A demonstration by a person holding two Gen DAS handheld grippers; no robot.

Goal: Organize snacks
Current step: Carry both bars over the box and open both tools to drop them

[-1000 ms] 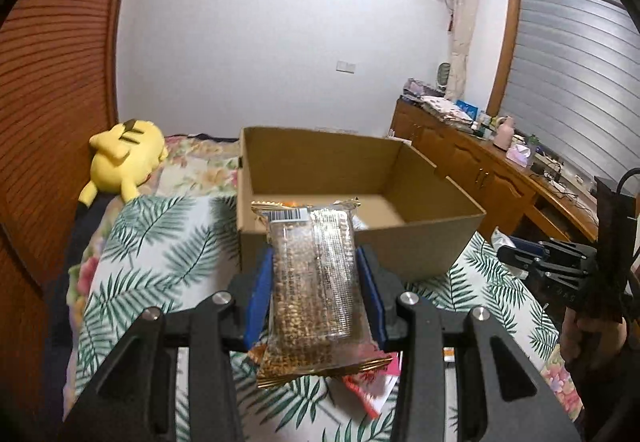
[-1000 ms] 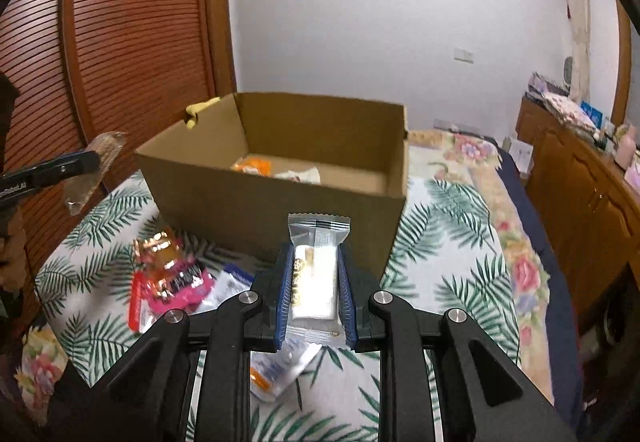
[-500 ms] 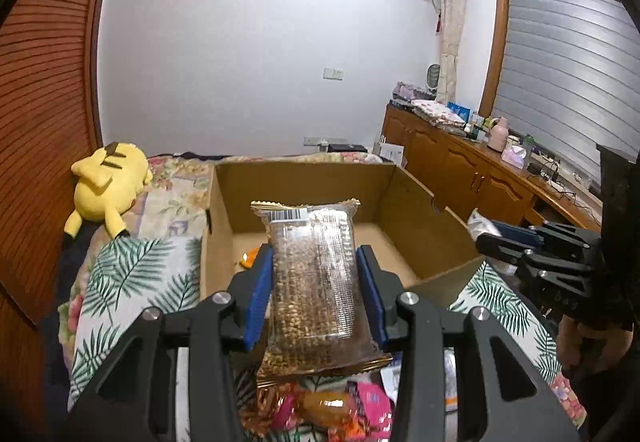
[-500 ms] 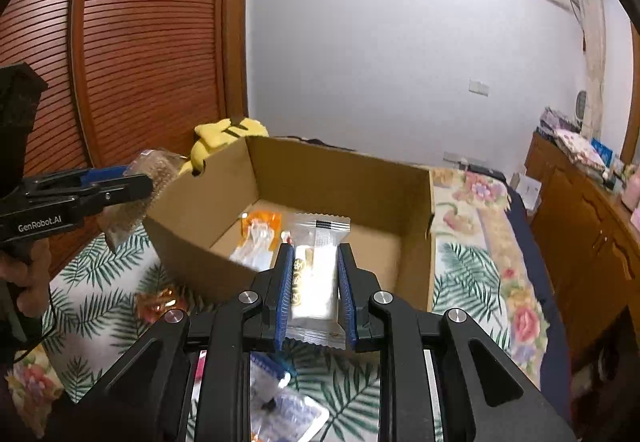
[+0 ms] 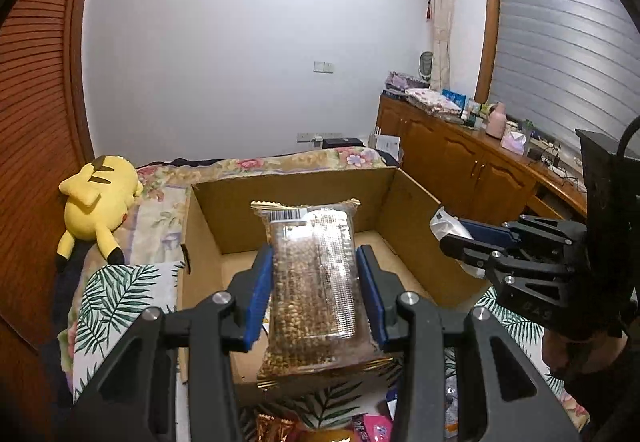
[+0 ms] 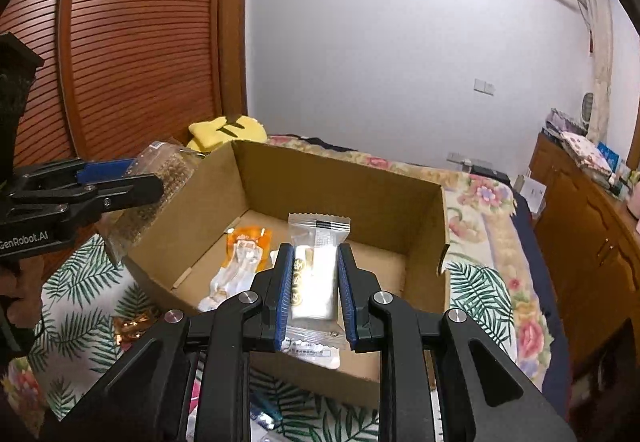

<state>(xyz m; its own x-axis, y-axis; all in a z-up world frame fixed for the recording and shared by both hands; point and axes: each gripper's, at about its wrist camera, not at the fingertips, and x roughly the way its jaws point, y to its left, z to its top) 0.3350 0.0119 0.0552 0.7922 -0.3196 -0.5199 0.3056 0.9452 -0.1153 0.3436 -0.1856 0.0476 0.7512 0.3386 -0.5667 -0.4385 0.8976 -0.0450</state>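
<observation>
An open cardboard box (image 5: 404, 201) (image 6: 352, 177) stands on the leaf-print bed cover. My left gripper (image 5: 314, 274) is shut on a clear packet of brown grain snack (image 5: 314, 282) and holds it above the box's near edge; it also shows at the left of the right wrist view (image 6: 120, 181). My right gripper (image 6: 314, 278) is shut on a clear-wrapped white bar (image 6: 316, 282) over the box's near wall; it shows at the right of the left wrist view (image 5: 460, 238). Inside the box lie an orange packet (image 6: 248, 238) and a white packet (image 6: 230, 278).
Loose snack packets lie on the bed cover in front of the box (image 5: 372, 428) (image 6: 132, 326). A yellow plush toy (image 5: 96, 201) lies at the left by the wooden slatted wall (image 6: 132, 33). A wooden cabinet (image 5: 460, 161) with clutter runs along the right.
Both grippers have risen and moved forward with their packets, from in front of the box to over its near edge. The box interior now shows.
</observation>
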